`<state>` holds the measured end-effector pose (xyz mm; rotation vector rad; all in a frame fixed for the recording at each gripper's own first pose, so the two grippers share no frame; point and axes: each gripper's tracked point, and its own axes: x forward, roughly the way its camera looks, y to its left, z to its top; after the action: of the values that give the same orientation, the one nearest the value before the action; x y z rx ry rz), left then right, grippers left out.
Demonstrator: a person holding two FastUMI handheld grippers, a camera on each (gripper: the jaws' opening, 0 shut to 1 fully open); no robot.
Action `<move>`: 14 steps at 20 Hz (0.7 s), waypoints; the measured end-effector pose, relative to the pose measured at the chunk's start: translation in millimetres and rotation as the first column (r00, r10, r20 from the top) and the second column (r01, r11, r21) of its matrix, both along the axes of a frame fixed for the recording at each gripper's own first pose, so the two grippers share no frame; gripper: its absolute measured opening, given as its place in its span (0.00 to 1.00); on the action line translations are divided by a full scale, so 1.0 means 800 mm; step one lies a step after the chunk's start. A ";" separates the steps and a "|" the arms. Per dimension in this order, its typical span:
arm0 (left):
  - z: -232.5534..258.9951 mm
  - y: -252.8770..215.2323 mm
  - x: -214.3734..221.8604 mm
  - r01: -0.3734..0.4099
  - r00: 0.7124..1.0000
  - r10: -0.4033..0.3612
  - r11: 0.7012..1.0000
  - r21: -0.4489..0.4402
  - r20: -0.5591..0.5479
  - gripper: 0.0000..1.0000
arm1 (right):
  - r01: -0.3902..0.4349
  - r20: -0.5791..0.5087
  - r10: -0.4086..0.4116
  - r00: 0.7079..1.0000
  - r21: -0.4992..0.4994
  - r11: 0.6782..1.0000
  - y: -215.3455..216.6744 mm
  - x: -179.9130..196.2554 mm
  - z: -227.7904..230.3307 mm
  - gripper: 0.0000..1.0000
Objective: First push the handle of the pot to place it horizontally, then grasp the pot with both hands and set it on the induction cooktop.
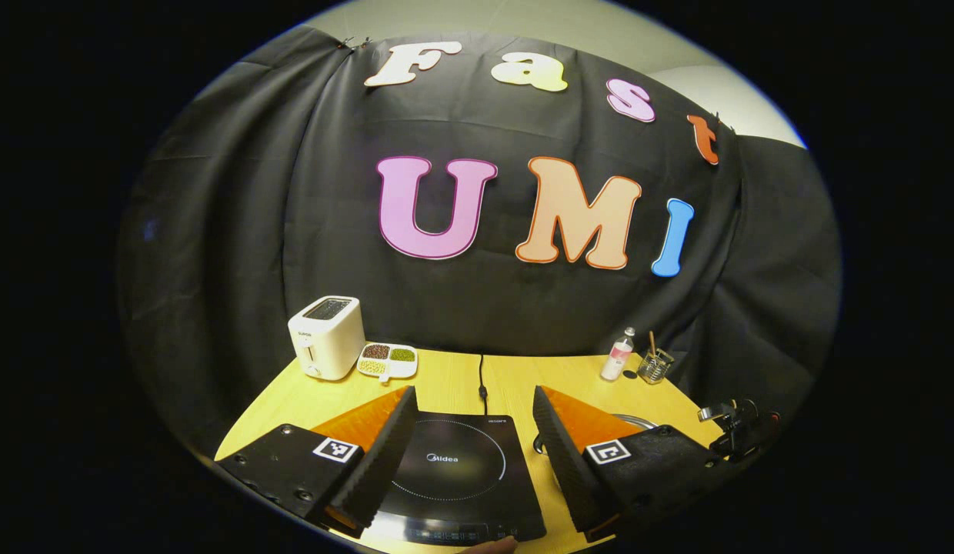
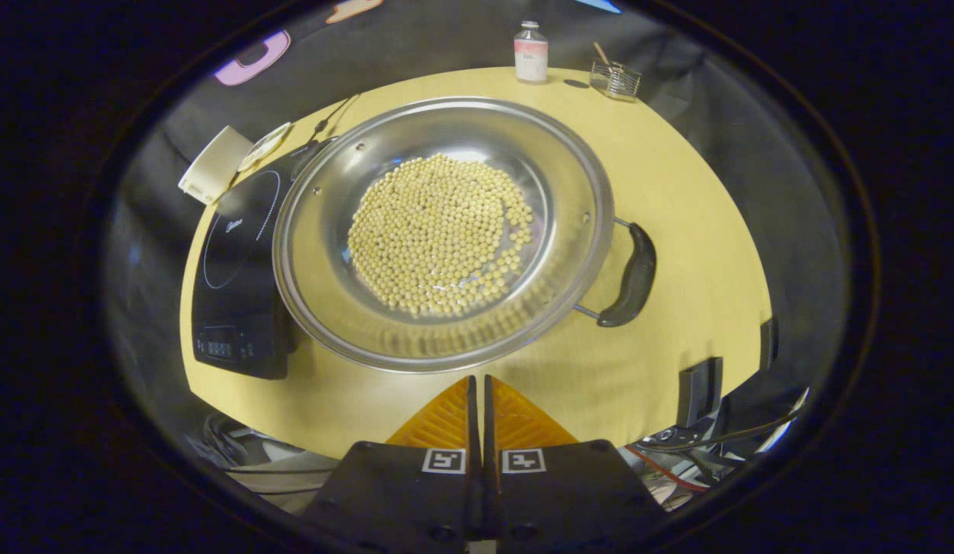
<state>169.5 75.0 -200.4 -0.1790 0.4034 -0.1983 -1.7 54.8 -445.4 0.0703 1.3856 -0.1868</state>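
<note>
A wide steel pot (image 2: 323, 192) holding several pale beans (image 2: 438, 231) sits on the yellow table in the right gripper view. Its black side handle (image 2: 633, 277) points to the right. The black induction cooktop (image 2: 238, 285) lies just left of the pot, and the pot's rim overlaps its right edge in that view. My right gripper (image 2: 477, 382) is shut on nothing, hovering near the table's front edge just short of the pot's near rim. My left gripper (image 1: 474, 394) stands open above the cooktop (image 1: 454, 469). A sliver of the pot's rim (image 1: 635, 421) shows behind its right finger.
A white toaster (image 1: 325, 337) and a divided dish of beans (image 1: 387, 360) stand at the back left. At the back right are a small bottle (image 1: 618, 355) and a glass jar (image 1: 654, 365). The cooktop's cord (image 1: 482, 377) runs back. Black clamps (image 2: 700, 388) grip the table's right edge.
</note>
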 end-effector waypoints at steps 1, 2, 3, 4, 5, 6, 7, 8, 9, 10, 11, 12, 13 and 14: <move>0.000 0.002 0.000 -0.003 1.000 0.003 1.000 -0.003 -0.001 0.92 | 0.016 0.001 -0.016 1.000 -0.009 1.000 -0.004 0.005 0.000 0.03; 0.001 0.003 0.000 -0.004 1.000 0.004 1.000 -0.005 0.001 0.92 | 0.036 0.005 -0.036 0.999 -0.026 0.999 -0.012 0.011 0.000 0.04; 0.002 0.003 0.000 -0.005 1.000 0.005 1.000 -0.005 0.003 0.92 | 0.045 -0.010 -0.046 0.999 -0.045 0.998 -0.023 0.012 0.000 0.03; 0.001 0.001 -0.001 -0.003 1.000 0.003 1.000 -0.006 0.002 0.92 | 0.059 -0.009 -0.060 0.998 -0.062 0.996 -0.036 0.012 0.001 0.03; 0.001 -0.001 0.000 0.001 1.000 -0.001 1.000 -0.011 0.001 0.92 | 0.074 -0.005 -0.075 0.997 -0.073 0.995 -0.047 0.016 0.003 0.03; -0.001 -0.005 0.001 0.006 1.000 -0.006 1.000 -0.017 -0.002 0.92 | 0.085 0.000 -0.086 0.996 -0.083 0.993 -0.059 0.018 0.003 0.03; -0.002 -0.009 0.003 0.012 1.000 -0.012 1.000 -0.020 -0.009 0.92 | 0.092 0.004 -0.092 0.996 -0.094 0.991 -0.071 0.024 0.004 0.03; -0.005 -0.012 0.003 0.015 1.000 -0.015 1.000 -0.021 -0.015 0.92 | 0.092 0.008 -0.092 0.996 -0.105 0.990 -0.084 0.029 0.004 0.03; -0.007 -0.015 0.005 0.014 1.000 -0.015 1.000 -0.019 -0.019 0.92 | 0.089 0.014 -0.088 0.996 -0.116 0.989 -0.096 0.037 0.005 0.03; -0.008 -0.018 0.008 0.011 1.000 -0.011 1.000 -0.014 -0.021 0.92 | 0.082 0.018 -0.081 0.997 -0.124 0.989 -0.108 0.044 0.004 0.03; -0.008 -0.020 0.012 0.005 1.000 -0.005 1.000 -0.007 -0.023 0.92 | 0.077 0.015 -0.076 0.997 -0.119 0.990 -0.115 0.050 0.002 0.03; -0.011 -0.024 0.014 0.000 1.000 0.000 1.000 0.000 -0.027 0.92 | 0.072 0.020 -0.070 0.997 -0.119 0.990 -0.123 0.059 0.003 0.02; -0.010 -0.030 0.016 -0.004 0.999 0.004 1.000 0.001 -0.032 0.92 | 0.064 0.020 -0.062 0.998 -0.118 0.991 -0.127 0.064 0.002 0.03; -0.012 -0.037 0.018 -0.007 0.999 0.008 1.000 0.005 -0.040 0.92 | 0.059 0.024 -0.057 0.998 -0.115 0.992 -0.133 0.072 0.002 0.03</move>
<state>183.7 45.6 -210.3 -0.1803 0.4427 -0.1866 56.2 -51.2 -443.7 0.0162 1.3506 -0.3132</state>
